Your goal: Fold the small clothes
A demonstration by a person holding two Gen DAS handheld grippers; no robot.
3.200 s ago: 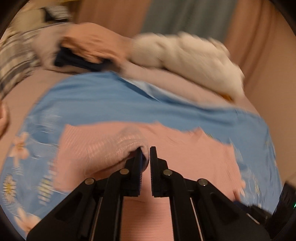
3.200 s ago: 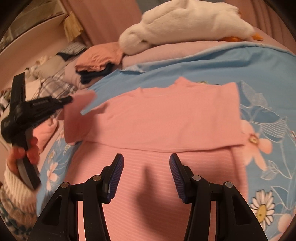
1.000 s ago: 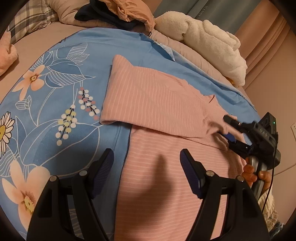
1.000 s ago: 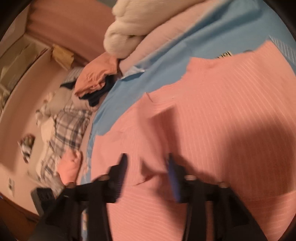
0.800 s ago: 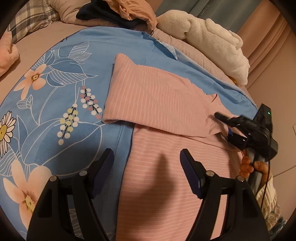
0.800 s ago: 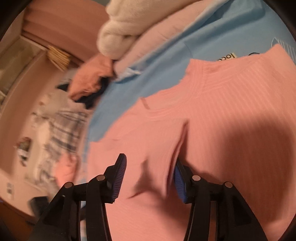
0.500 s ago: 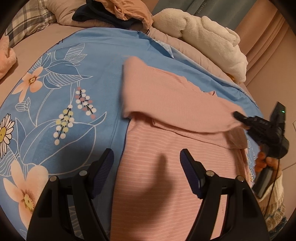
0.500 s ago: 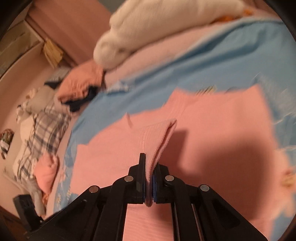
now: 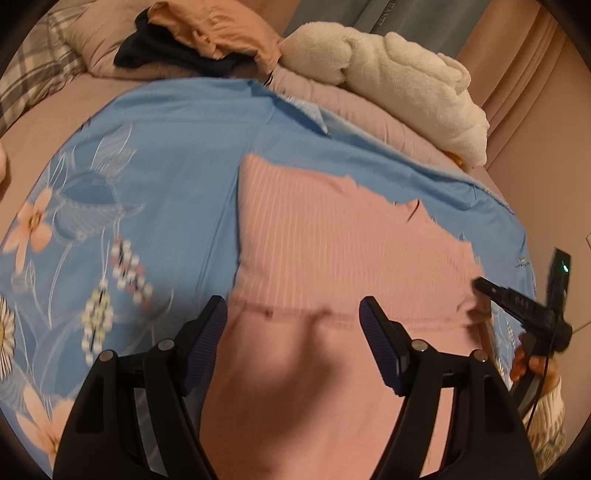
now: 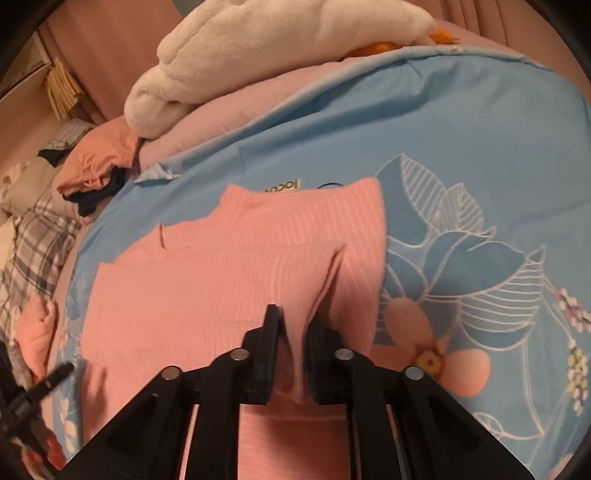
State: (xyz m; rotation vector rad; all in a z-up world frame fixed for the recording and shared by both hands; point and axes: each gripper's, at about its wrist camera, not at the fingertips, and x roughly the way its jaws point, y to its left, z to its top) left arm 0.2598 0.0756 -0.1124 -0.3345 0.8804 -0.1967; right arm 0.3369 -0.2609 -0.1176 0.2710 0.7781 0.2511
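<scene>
A pink striped top [image 9: 332,251] lies flat on a blue floral sheet [image 9: 147,155], with a sleeve folded across its chest. My left gripper [image 9: 293,328] is open and empty, hovering over the top's lower body. My right gripper [image 10: 291,332] is shut on the cuff of the folded pink sleeve [image 10: 295,280], held low over the top [image 10: 184,280]. The right gripper also shows in the left wrist view [image 9: 517,299] at the top's right edge.
A white plush blanket [image 9: 388,74] and a heap of orange and dark clothes [image 9: 199,33] lie at the far edge of the bed. A plaid pillow [image 10: 33,243] and a pink cloth [image 10: 37,328] lie at the left.
My right gripper shut on the pink sleeve and drew it to the right across the top. My left gripper stayed open over the lower body.
</scene>
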